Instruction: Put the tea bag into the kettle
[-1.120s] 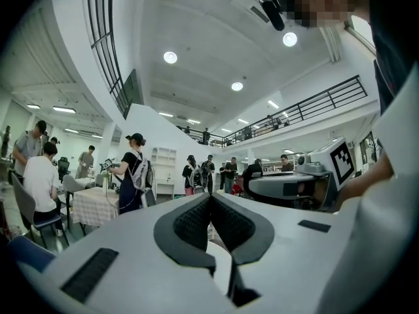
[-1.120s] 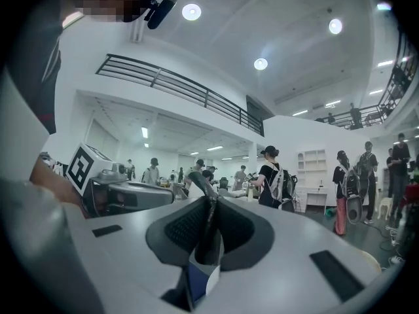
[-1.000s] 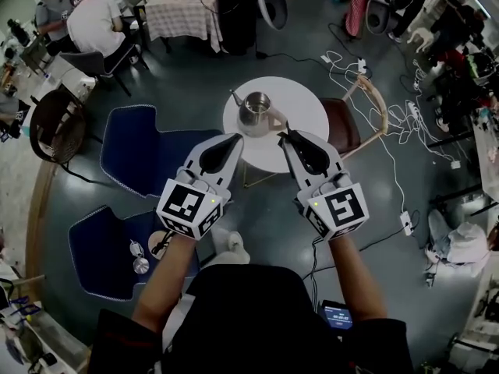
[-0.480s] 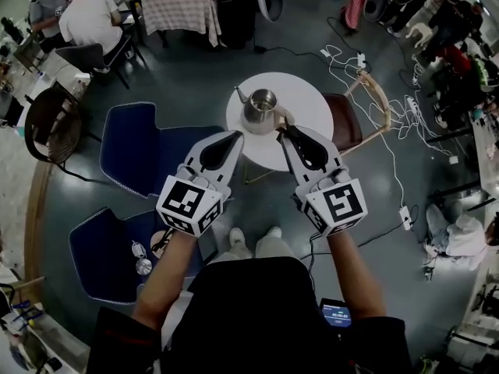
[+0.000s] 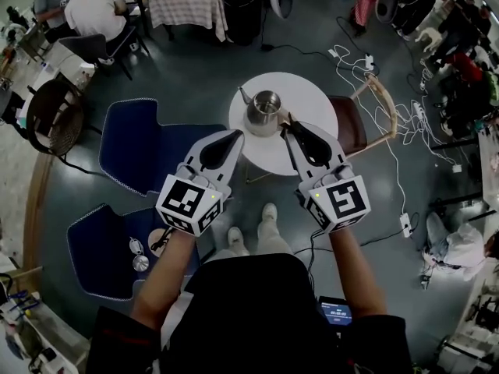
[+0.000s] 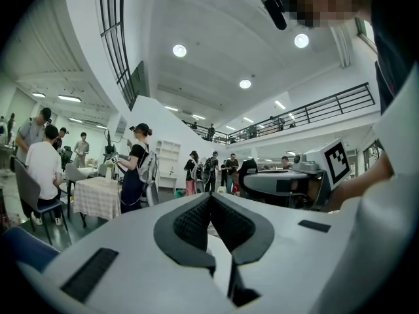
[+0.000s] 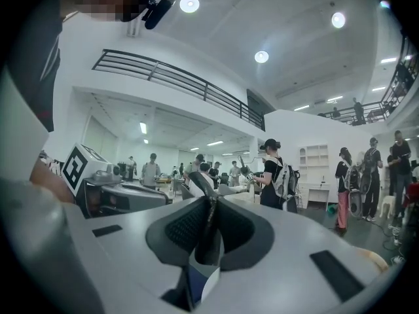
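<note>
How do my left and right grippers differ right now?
The right gripper is shut on the tea bag; the left gripper is shut on nothing. In the head view the right gripper's tip shows beside the kettle, the left gripper's tip farther off, at the table edge. Both point toward the table.

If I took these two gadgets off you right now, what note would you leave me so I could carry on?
Left hand-held gripper: shut, empty.
Right hand-held gripper: shut on the tea bag.
Kettle: on the round white table, just beyond both gripper tips; its top looks open.
Done: tea bag is in the grip.
Left: bring it over the kettle's mouth, open the jaws, drop it in.
</note>
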### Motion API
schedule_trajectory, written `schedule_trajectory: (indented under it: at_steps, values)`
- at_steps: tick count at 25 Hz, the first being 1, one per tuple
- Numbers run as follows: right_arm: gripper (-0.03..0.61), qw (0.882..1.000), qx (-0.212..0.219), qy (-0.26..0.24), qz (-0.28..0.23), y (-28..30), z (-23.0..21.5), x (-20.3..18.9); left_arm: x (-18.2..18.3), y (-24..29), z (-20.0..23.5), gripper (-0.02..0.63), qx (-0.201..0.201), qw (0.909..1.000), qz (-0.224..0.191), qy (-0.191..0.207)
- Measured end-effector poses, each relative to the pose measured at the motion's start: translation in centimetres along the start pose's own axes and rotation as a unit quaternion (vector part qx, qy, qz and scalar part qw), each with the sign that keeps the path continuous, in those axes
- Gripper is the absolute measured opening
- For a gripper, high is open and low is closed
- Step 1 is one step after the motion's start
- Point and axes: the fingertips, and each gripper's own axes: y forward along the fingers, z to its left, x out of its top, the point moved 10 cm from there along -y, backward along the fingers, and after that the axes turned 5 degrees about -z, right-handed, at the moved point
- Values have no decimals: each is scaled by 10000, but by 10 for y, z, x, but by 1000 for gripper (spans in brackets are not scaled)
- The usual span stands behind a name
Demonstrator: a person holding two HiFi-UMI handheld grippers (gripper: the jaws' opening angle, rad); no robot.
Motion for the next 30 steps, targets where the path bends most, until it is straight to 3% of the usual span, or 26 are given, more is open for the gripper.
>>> schedule_trajectory:
  at_steps: [10, 16, 22, 30]
  values:
    - [54, 9985, 379, 186, 338, 50, -77, -35, -17, 63, 21, 15, 453, 9987, 241, -40]
    - [55, 9957, 652, 173, 629, 73, -105, -76, -43, 76, 25, 15, 790, 9964, 307, -42]
    - [54, 9899, 942, 215, 1042, 121, -133, -94, -41, 83, 40, 15, 1172, 9919, 474, -108]
    - [54, 9778, 1219, 33, 1702, 168, -169, -149, -54, 95, 46, 15, 1602, 9848, 647, -200]
